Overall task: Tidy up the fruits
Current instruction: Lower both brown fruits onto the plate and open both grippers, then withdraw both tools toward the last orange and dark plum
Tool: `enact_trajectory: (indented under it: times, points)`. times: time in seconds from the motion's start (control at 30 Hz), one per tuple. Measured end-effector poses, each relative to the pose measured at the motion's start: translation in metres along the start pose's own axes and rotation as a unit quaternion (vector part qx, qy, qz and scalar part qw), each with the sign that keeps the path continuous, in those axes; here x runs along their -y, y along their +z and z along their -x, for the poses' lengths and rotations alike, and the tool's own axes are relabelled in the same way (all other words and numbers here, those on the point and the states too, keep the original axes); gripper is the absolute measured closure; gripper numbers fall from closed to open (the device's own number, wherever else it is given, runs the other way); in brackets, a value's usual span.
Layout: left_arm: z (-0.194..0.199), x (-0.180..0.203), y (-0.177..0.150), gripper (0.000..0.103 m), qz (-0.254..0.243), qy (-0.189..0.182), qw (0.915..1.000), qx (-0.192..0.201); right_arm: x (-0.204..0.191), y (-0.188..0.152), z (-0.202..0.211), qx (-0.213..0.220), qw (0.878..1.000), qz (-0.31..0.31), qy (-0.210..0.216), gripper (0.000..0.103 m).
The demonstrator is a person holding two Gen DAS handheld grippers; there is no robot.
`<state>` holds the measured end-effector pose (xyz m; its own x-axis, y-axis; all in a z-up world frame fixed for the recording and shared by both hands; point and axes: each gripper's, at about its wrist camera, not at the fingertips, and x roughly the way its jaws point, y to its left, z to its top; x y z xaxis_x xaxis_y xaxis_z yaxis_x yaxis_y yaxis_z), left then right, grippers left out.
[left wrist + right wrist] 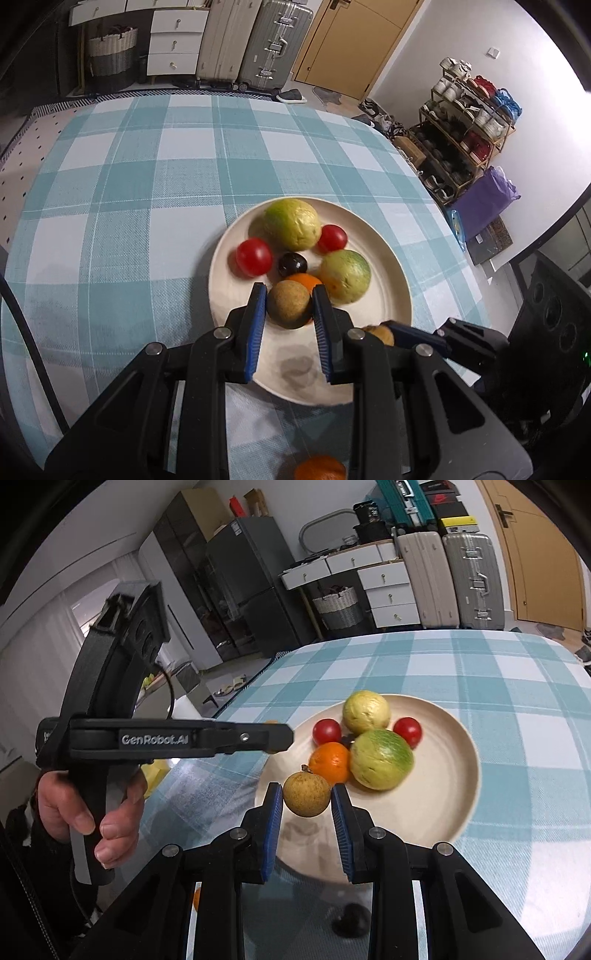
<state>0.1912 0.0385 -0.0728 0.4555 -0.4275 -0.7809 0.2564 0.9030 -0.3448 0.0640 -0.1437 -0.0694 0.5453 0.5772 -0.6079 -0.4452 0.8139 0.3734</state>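
Note:
A cream plate (400, 284) on the checked tablecloth holds two large yellow-green fruits (291, 223), two red tomatoes (254, 256), a dark plum (292, 263) and an orange (304, 280). My left gripper (290, 291) is shut on a small brown round fruit (288, 308) above the plate's near side. My right gripper (306, 790) is shut on a similar brown fruit (306, 794) over the plate's (469, 775) near-left part. In the right wrist view the left gripper (290, 736) is seen side-on, with a hand around its handle.
An orange (319, 469) lies on the cloth near the table's front edge. A dark fruit (351, 919) and another orange (195, 899) rest on the cloth under my right gripper. Suitcases, drawers and a shoe rack (465, 136) stand beyond the table.

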Motion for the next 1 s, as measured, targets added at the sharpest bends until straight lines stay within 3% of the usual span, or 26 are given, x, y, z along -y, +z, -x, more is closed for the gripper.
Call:
enact_trajectory:
  times: [0.4, 0.47, 0.53, 0.57, 0.9, 1.0]
  points:
    - [-0.027, -0.019, 0.007, 0.080, 0.022, -0.009, 0.9996, -0.012, -0.001, 0.003, -0.028, -0.026, 1.000, -0.006, -0.010, 0.075]
    - [-0.026, -0.021, 0.009, 0.080, 0.035, -0.022, 0.9991, -0.010, -0.003, 0.003, -0.028, -0.025, 1.000, -0.006, -0.014, 0.072]
    - [-0.024, -0.020, 0.010, 0.079, 0.032, -0.021, 0.9993, -0.004, -0.003, 0.004, -0.025, -0.019, 1.000, -0.007, -0.014, 0.057]
    - [-0.022, -0.019, 0.010, 0.077, 0.030, -0.016, 0.9994, 0.000, -0.003, 0.004, -0.024, -0.016, 1.000, -0.007, -0.012, 0.054]
    - [-0.003, -0.015, -0.002, 0.073, 0.032, -0.002, 0.9995, 0.004, -0.003, -0.001, -0.008, -0.002, 1.000, -0.004, -0.018, 0.053]
    - [0.004, -0.011, -0.010, 0.071, 0.030, 0.006, 0.9995, 0.008, -0.001, -0.003, 0.000, 0.004, 1.000, -0.008, -0.024, 0.047]
